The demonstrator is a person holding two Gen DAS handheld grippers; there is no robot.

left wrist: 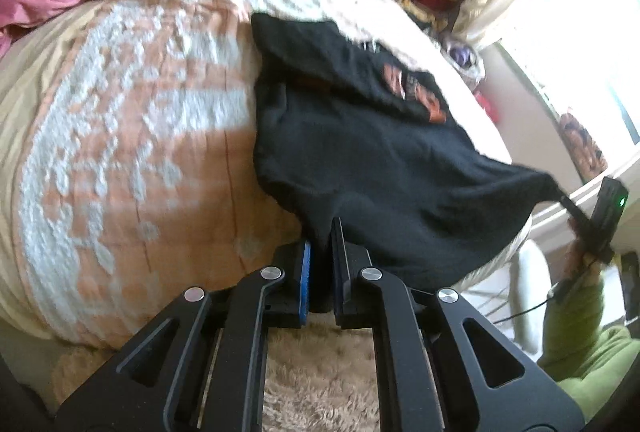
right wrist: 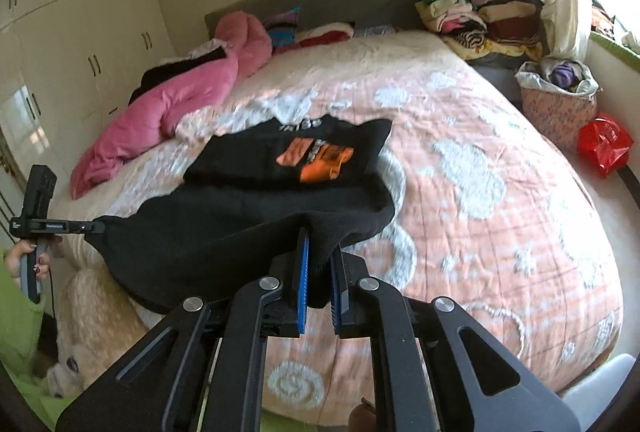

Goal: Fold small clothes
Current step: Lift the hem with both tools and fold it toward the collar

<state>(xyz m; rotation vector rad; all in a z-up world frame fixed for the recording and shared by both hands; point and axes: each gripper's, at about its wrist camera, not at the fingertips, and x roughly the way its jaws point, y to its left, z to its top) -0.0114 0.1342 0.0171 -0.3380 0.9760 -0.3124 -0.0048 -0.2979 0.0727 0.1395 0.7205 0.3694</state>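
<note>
Item: one black T-shirt with an orange print, on a bed under a peach-and-white quilt. Left side of scene: pink duvet bunched along the far-left of the bed; wardrobe doors beyond it. Left gripper: jaws closed on a fold of the shirt's near hem, black cloth bunched between the blue pads. Centre: the shirt's printed far part lies flat on the quilt, while its near edge is raised off the bed and stretched between the two grippers, sagging slightly in the middle. Right gripper: jaws likewise clamped on the hem's other corner, cloth pinched between the pads and draping over them. Right side of scene: stacks of folded clothes at the far-right bedhead; a patterned basket and a red bag on the floor by the window. Step in hand, as judged: the bottom-hem fold, both corners gripped and lifted. Next move calls for carrying both corners evenly toward the far collar edge, keeping the hem taut and level, then laying it down square over the print before release.
</note>
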